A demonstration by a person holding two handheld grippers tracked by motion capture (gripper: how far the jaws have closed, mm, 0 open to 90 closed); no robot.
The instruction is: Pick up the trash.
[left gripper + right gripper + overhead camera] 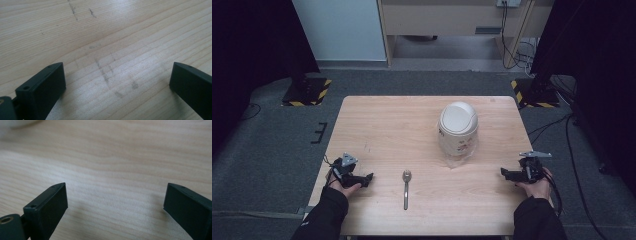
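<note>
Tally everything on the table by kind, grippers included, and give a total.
Spoon: 1
White lidded container: 1
Grippers: 2, left gripper and right gripper, both open and holding nothing
Total: 4

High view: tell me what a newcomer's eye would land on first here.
The white domed container standing upright on the far right part of the wooden table draws the eye first. Next is the metal spoon lying alone near the front edge, bowl pointing away from the person. The left tongs and right tongs rest open at the table's two sides, holding nothing.
</note>
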